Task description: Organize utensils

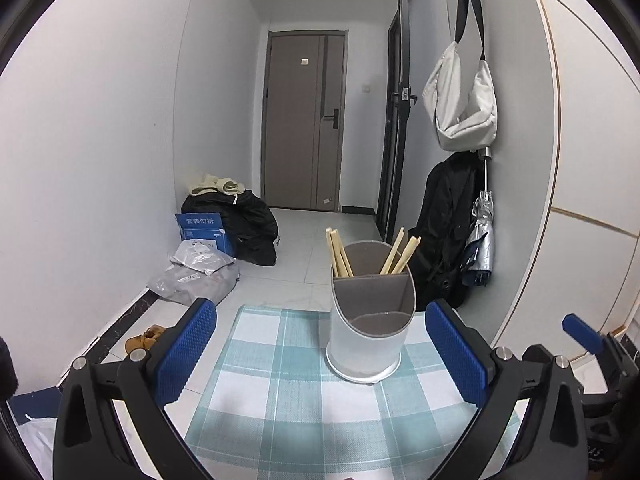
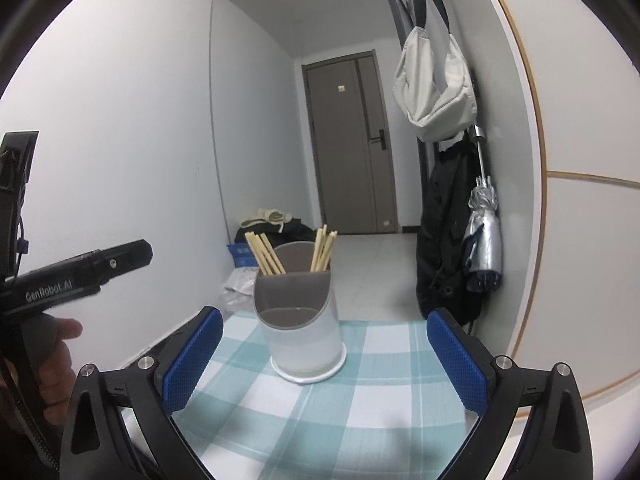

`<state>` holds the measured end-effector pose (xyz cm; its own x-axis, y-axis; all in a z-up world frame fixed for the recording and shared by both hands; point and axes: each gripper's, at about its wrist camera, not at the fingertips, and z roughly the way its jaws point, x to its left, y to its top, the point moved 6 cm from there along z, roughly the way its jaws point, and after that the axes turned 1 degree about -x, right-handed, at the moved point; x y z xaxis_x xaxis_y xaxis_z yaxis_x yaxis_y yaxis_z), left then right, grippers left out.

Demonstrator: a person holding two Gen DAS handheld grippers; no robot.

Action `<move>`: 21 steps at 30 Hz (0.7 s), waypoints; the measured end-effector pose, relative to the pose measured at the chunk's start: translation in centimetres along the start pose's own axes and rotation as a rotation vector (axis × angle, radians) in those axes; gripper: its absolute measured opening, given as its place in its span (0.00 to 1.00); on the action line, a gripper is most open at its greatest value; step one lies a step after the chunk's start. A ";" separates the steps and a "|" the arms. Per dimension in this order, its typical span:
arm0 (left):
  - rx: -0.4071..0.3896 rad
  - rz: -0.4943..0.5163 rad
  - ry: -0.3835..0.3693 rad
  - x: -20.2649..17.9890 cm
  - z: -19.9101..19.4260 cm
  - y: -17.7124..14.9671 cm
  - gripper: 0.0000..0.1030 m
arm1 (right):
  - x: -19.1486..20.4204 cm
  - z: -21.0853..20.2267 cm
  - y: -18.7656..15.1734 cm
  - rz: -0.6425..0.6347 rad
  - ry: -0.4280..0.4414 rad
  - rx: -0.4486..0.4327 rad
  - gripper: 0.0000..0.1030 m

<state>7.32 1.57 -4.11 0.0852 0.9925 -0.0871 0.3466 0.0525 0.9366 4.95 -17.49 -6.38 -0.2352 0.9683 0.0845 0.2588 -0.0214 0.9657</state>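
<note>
- A white utensil holder (image 1: 370, 344) with a grey insert stands upright on a checked tablecloth (image 1: 280, 392), close to the table's far edge and toward its far right corner in the left wrist view.
- Wooden chopsticks (image 1: 339, 254) sit in the holder's rear compartment in two bunches — long axes near vertical, tips up, one bunch leaning left, the other (image 1: 402, 254) right.
- The lower front compartment shows nothing inside.
- The left gripper (image 1: 320, 356) hangs over the cloth with blue pads spread wide, nothing between them but the holder farther off.
- The right gripper (image 2: 325, 360) does likewise — fingers wide apart, gripping nothing, the holder (image 2: 306, 340) beyond its tips.
- A hand (image 2: 52, 364) at the left edge of the right wrist view holds the other tool.
</note>
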 end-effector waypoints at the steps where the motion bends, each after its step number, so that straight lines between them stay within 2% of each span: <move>1: -0.005 -0.001 -0.004 -0.1 0.1 -0.2 0.99 | 0.1 0.0 -0.1 -0.005 0.001 0.002 1.00; 18: 0.066 -0.031 0.035 0.9 2.2 -3.0 0.99 | -0.7 0.6 -2.1 0.032 -0.027 0.061 1.00; 21: 0.088 -0.048 0.010 1.0 2.5 -3.3 0.99 | -0.9 0.6 -2.2 0.048 -0.033 0.063 1.00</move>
<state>8.56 2.12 -8.12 0.0572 0.9902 -0.1272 0.4304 0.0905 0.8981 5.20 -18.15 -8.69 -0.1901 0.9742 0.1213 0.3274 -0.0536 0.9434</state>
